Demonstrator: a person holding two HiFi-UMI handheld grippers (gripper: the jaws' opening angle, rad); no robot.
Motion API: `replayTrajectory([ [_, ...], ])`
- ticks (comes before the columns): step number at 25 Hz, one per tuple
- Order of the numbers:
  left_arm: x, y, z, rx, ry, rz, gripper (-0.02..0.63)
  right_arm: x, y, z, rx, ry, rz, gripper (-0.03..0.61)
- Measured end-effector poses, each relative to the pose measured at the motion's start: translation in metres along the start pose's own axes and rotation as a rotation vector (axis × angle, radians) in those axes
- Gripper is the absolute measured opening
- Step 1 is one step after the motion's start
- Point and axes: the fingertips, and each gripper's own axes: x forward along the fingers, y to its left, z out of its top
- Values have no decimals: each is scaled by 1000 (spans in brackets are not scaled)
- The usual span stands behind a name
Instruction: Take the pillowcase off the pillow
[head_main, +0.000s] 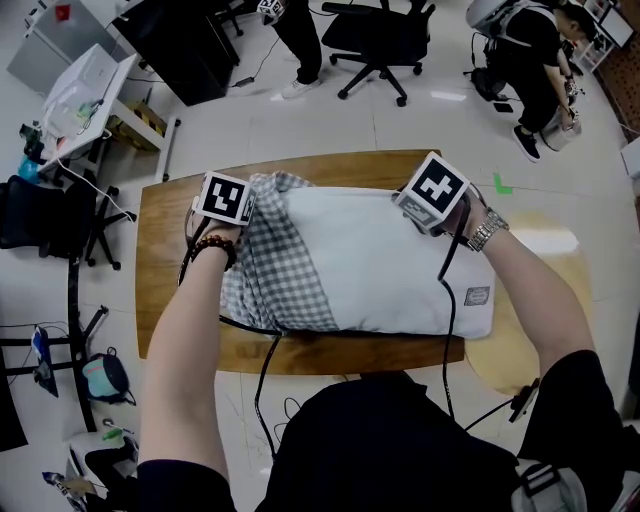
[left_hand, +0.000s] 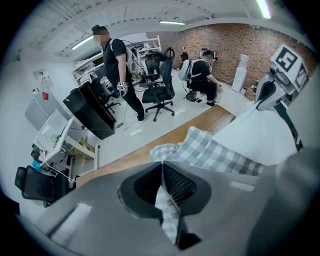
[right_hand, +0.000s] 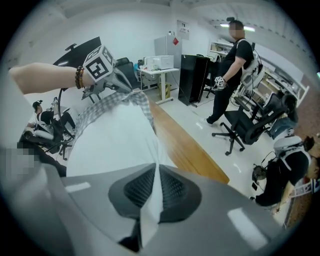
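Now we are mid-strip: our left hand-held gripper (left_hand: 166, 200) pinches the checked pillowcase (head_main: 272, 262) bunched beneath it; our right hand-held gripper (right_hand: 151, 202) clamps the bare white pillow (head_main: 392, 268). Next we should draw them apart.

The wooden surface (head_main: 165, 250) stands on a pale tiled floor (head_main: 420, 120). One white pillow (head_main: 385, 270) lies lengthwise on the surface. A bunched grey-checked pillowcase (head_main: 275, 285) covers the pillow's left end.

pillowcase (head_main: 275, 262): grey-checked, bunched at one end | pillow (head_main: 400, 265): white, mostly bare
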Motion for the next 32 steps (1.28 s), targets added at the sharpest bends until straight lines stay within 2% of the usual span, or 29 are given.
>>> replayTrajectory([
  [5, -3, 10, -14, -33, 11, 22, 17, 1, -1, -7, 19, 5, -10, 11],
  [6, -5, 9, -11, -25, -13, 25, 17, 2, 1, -7, 16, 3, -9, 11],
  [7, -10, 8, 3, 15, -91, 32, 17, 2, 3, -6, 11, 2, -8, 11],
  [10, -34, 1, 90, 248, -536, 66, 19, 6, 9, -3, -15, -7, -12, 15],
  [11, -37, -2, 103, 283, -607, 66, 20, 7, 12, -1, -28, -15, -17, 19],
  [12, -35, -6, 100, 281, -608, 53, 20, 7, 14, 0, -41, -25, -23, 25],
  [15, -6, -17, 54, 184, -423, -30, 26, 10, 19, 3, -77, -67, -43, 76],
  [16, -4, -20, 49, 177, -409, -40, 28, 12, 20, 4, -86, -86, -50, 99],
  [18, -8, -26, 47, 192, -432, -43, 34, 16, 22, 3, -97, -117, -73, 146],
  [21, -16, -32, 45, 207, -463, -47, 51, 18, 24, 3, -109, -141, -109, 173],
  [28, -36, -46, 28, 211, -511, -60, 55, -2, 46, 1, -105, -151, -155, 178],
  [32, -47, -55, 10, 219, -530, -55, 55, -15, 61, 3, -142, -183, -204, 179],
])
